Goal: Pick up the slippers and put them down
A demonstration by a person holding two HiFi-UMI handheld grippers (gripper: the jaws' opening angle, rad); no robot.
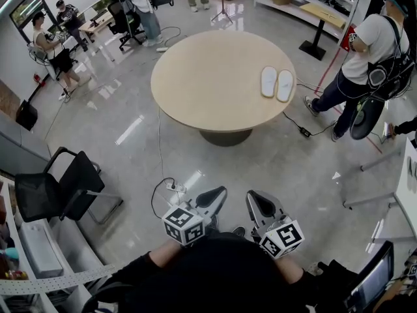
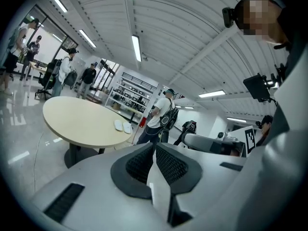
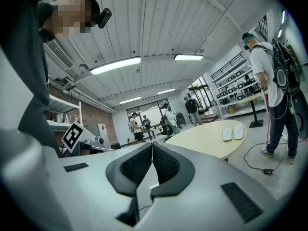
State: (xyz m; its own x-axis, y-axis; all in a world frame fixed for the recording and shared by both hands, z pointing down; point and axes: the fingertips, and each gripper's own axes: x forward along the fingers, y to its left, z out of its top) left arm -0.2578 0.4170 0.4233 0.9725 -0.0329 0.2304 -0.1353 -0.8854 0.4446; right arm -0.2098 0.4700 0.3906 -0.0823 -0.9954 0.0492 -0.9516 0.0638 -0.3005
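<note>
Ahead, 2 slippers (image 1: pixel 269 81) on table (image 1: pixel 208 77), well beyond left gripper (image 1: pixel 218 194), right gripper (image 1: pixel 255 199)

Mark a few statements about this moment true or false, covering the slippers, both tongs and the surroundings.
1. Two white slippers lie side by side on the round table. True.
2. The left tongs hold a slipper. False: they are shut on nothing, and both slippers lie on the table, well away from them.
3. The right tongs stand wide open. False: their jaws are together, with nothing between them.
4. A person with a backpack stands by the table on the slippers' side. True.
5. The black chair is set on top of the table. False: it stands on the floor, off to the head view's left.
</note>
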